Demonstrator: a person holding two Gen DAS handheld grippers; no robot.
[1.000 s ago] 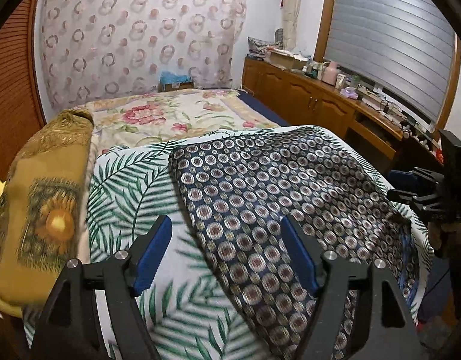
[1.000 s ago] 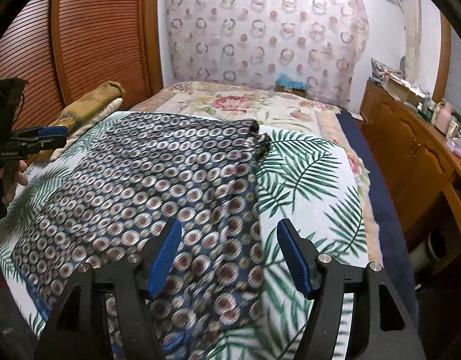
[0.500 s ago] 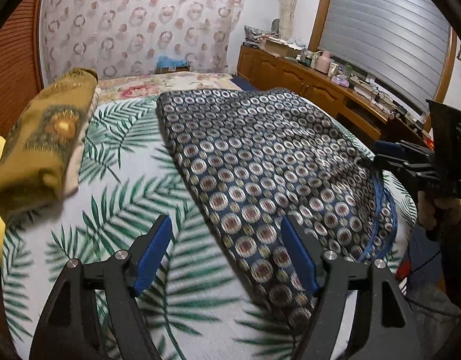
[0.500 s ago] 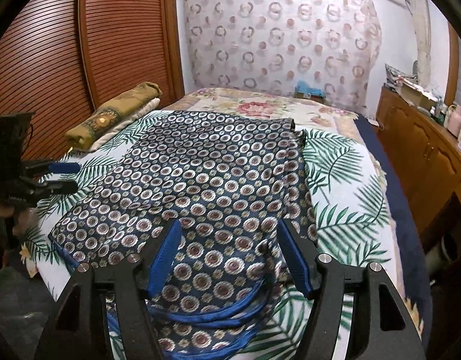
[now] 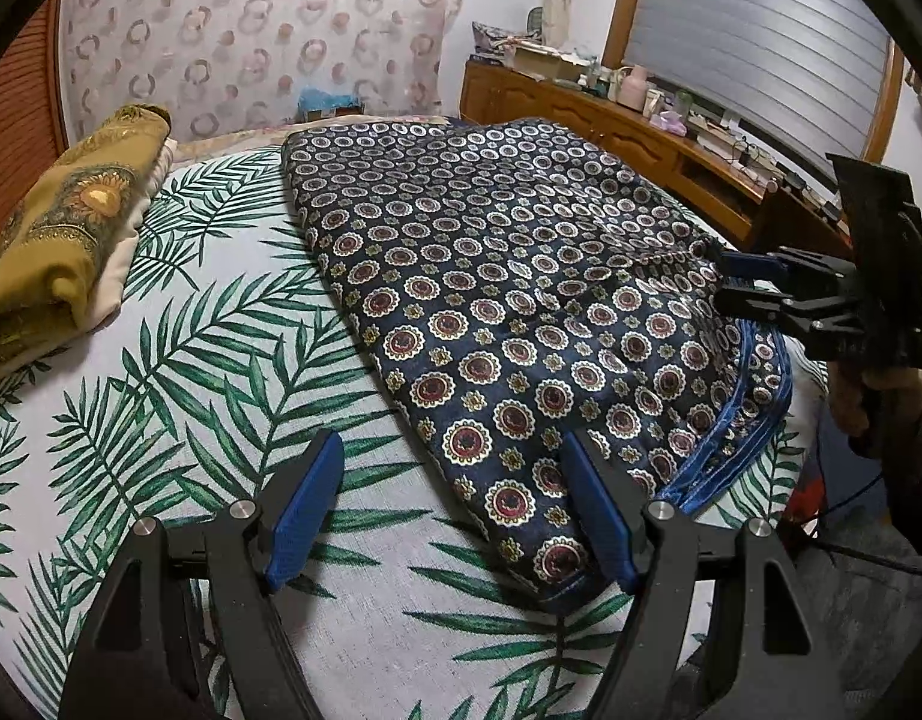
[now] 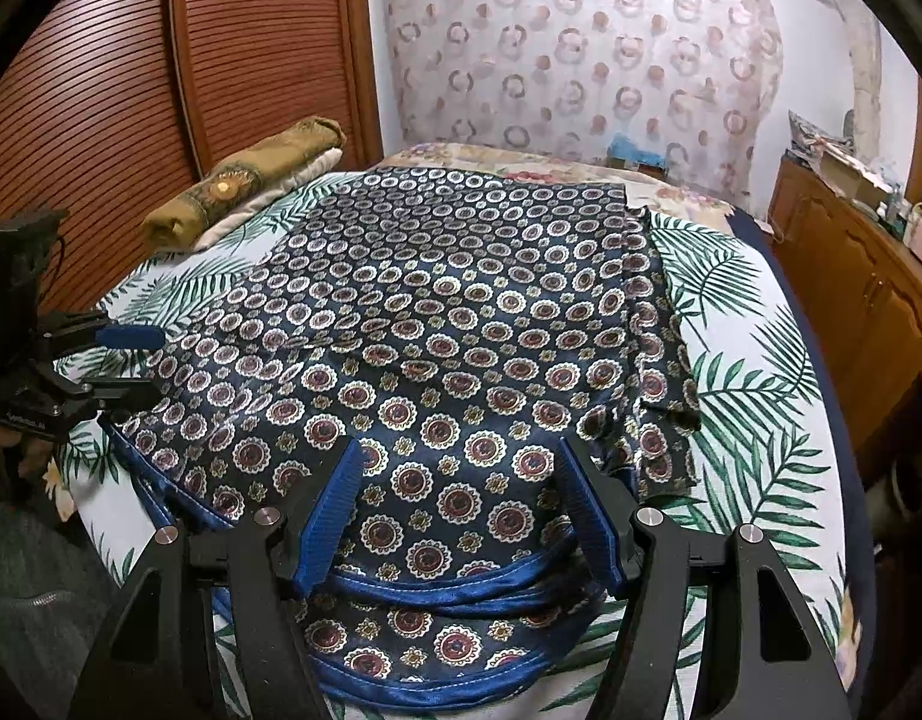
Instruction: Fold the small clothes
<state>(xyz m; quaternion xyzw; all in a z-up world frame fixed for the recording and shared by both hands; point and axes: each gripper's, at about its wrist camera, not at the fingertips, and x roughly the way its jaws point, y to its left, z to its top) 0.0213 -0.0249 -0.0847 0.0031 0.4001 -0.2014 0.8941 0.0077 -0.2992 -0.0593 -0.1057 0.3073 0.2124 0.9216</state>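
Observation:
A dark blue garment (image 5: pixel 497 300) with round medallion print and bright blue trim lies spread flat on the palm-leaf bedsheet; it also shows in the right wrist view (image 6: pixel 449 348). My left gripper (image 5: pixel 455 510) is open, low over the garment's near left corner. My right gripper (image 6: pixel 458 510) is open above the blue-trimmed hem at the near edge. The right gripper also shows in the left wrist view (image 5: pixel 755 282), and the left gripper shows in the right wrist view (image 6: pixel 125 360). Both hold nothing.
A folded mustard-gold cloth (image 5: pixel 71 222) on a white pillow lies at the bed's left side. A wooden cabinet (image 5: pixel 629 138) with clutter runs along the right wall. A brown slatted wardrobe door (image 6: pixel 161 90) stands left of the bed.
Both grippers have pulled back toward the near edge of the bed and lowered. The garment now lies flat with its blue-trimmed hem in view. Both stay open.

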